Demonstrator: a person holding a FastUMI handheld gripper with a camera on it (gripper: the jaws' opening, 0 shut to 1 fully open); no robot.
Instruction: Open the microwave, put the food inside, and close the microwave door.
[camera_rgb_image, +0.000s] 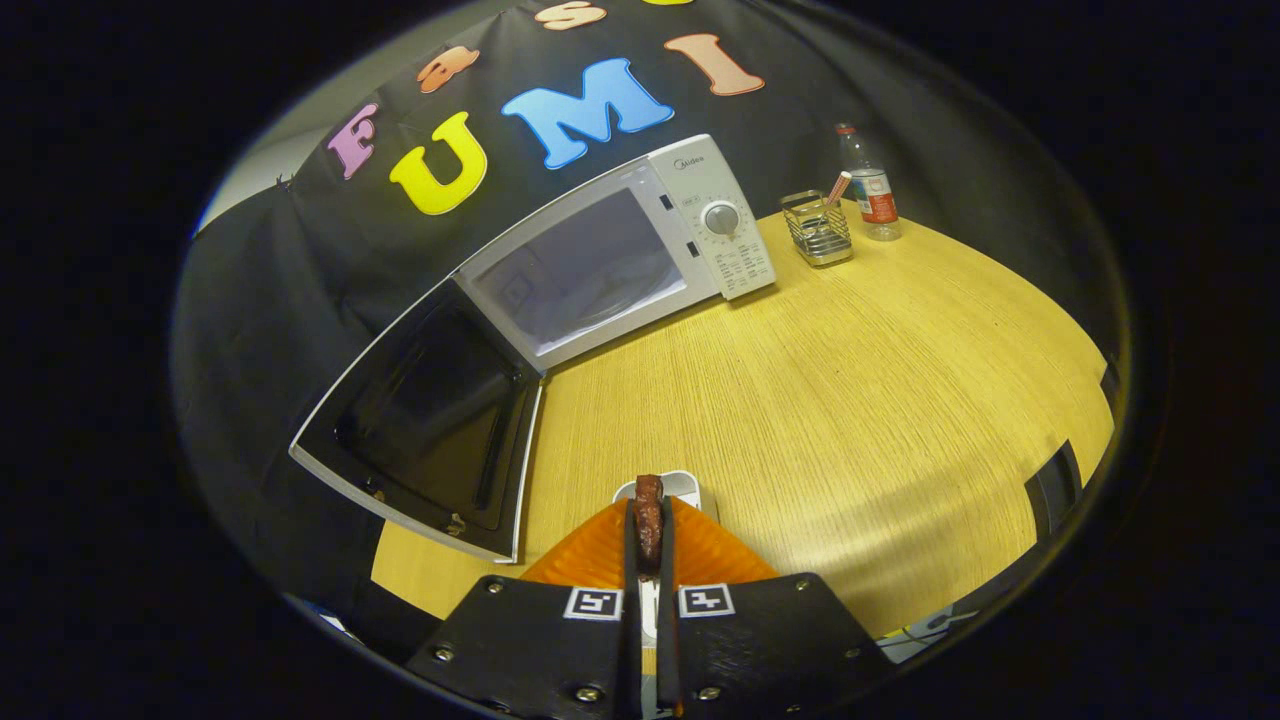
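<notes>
A white microwave (640, 250) stands at the back of the wooden table (850, 400), beyond my fingers and to their left. Its door (430, 420) is swung wide open toward me, and the pale cavity (585, 275) shows. My gripper (649, 520) is shut on a dark brown piece of food (649, 515), pinched upright between both fingers. Just past the fingertips a small white dish (680, 486) sits on the table, partly hidden by the fingers.
A wire basket (818, 228) holding a stick-like item and a clear plastic bottle (870, 185) stand at the table's far side, right of the microwave. Bare tabletop stretches between the fingers and the microwave. A dark object (1055, 480) sits at the table's right edge.
</notes>
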